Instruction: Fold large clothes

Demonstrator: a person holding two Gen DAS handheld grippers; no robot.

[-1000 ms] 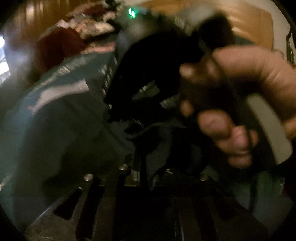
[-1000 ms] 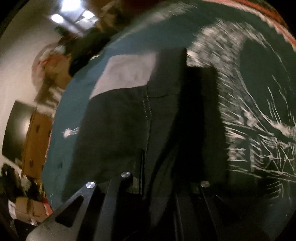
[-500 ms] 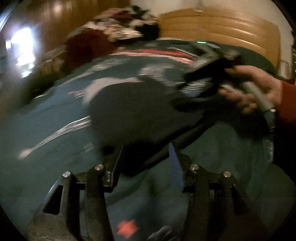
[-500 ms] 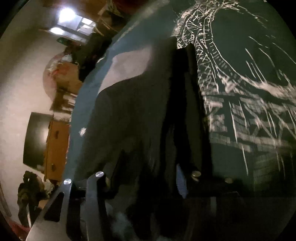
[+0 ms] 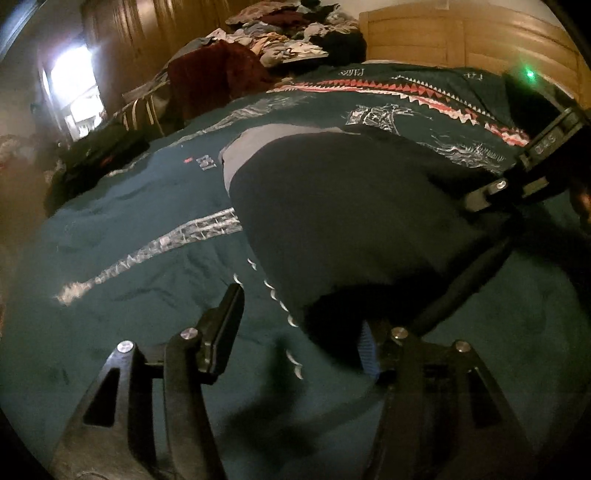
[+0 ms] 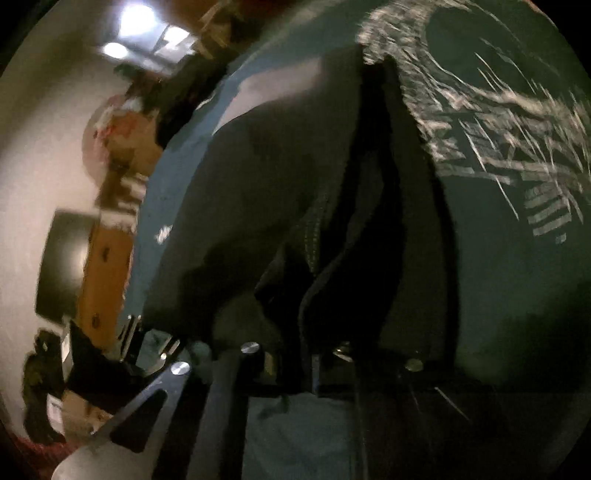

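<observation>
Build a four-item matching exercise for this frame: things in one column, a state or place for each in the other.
Things
1. left gripper
2. right gripper
3. dark garment
4. pile of clothes

States or places
A. heaped at the far end of the bed
B. shut on cloth
C. open, nothing between its fingers
D. spread flat on the teal bedspread

Pairs: 1-C, 2-B, 3-D, 4-A

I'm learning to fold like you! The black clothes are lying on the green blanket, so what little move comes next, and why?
Probably let go with the right gripper: it looks pinched on the black garment's edge, while the left gripper is already open and the garment lies on the blanket.
</observation>
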